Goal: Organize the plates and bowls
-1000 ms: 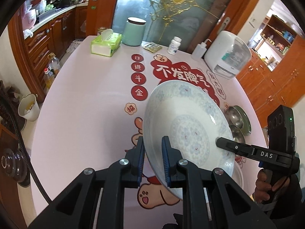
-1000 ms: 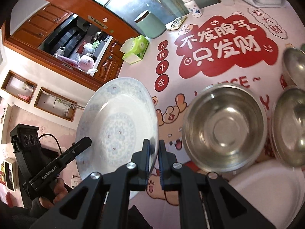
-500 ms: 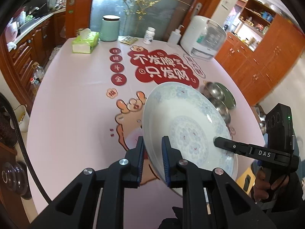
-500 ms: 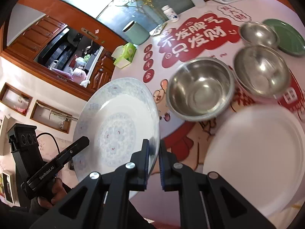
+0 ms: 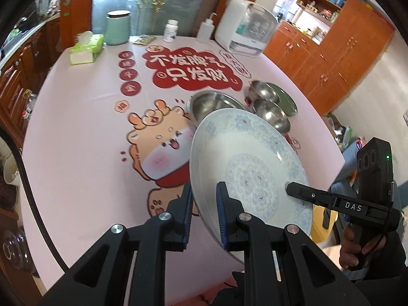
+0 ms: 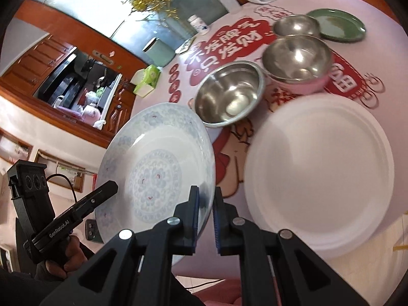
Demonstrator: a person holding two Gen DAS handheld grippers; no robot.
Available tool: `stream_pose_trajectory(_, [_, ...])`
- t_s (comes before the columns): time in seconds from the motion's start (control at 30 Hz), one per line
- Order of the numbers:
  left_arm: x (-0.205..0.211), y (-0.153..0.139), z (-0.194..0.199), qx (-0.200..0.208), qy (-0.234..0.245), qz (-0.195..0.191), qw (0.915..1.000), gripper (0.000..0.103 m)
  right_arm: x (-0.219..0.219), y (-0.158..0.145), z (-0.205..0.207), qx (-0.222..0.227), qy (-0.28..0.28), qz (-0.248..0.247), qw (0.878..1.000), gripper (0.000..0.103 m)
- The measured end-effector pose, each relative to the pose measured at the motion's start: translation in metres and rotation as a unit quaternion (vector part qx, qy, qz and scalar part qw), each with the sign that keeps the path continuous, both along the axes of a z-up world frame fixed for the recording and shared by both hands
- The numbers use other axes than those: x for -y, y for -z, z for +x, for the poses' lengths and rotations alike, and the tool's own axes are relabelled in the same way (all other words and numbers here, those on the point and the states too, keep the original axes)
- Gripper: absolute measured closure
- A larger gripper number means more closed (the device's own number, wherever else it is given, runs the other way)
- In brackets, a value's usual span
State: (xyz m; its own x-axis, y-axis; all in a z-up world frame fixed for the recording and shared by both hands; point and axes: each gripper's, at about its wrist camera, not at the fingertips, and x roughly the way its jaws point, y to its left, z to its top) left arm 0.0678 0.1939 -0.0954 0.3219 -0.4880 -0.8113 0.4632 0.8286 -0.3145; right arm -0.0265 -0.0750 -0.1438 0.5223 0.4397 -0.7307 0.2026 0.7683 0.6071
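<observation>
- Our left gripper [image 5: 204,214] clamps the patterned plate [image 5: 251,168] at its 7 o'clock rim, tilted above the pink tablecloth [image 5: 76,153].
- Our right gripper [image 6: 206,211] pinches its opposite rim.
- At 3 o'clock lies a bare white plate [image 6: 318,173]; steel bowls [image 6: 229,94] crowd 12 o'clock.

Table [image 5: 76,132] under a pink printed cloth with red Chinese lettering and a cartoon animal.

Far edge: green tissue box [image 5: 86,48], mint canister [image 5: 117,27], white pill bottle [image 5: 171,30], pump bottle [image 5: 206,29], white appliance [image 5: 246,29], a flat packet [image 5: 143,39].

Right side: steel bowl [image 6: 229,94] beside a pink-walled bowl [image 6: 298,63]; smaller steel bowl [image 6: 297,25] behind, beside a green plate [image 6: 336,24].

Near edge: large white plate [image 6: 318,173], just beside the bowls.
</observation>
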Motion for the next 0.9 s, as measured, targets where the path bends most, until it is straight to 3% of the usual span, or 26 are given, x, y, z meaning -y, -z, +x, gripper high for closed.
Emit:
stream_pose_trajectory(0.5, [0.084,0.021,-0.010,-0.023,0.078,0.010,0.9966,0.088,0.064,0.018,-0.041,-0.034,0.073,0.003,0.997,0.093])
stream_pose_trajectory(0.9, [0.148,0.035,-0.020,-0.035,0.046,0.021,0.9981,0.088,0.132,0.029,-0.027,-0.058,0.029,-0.007,0.998,0.093])
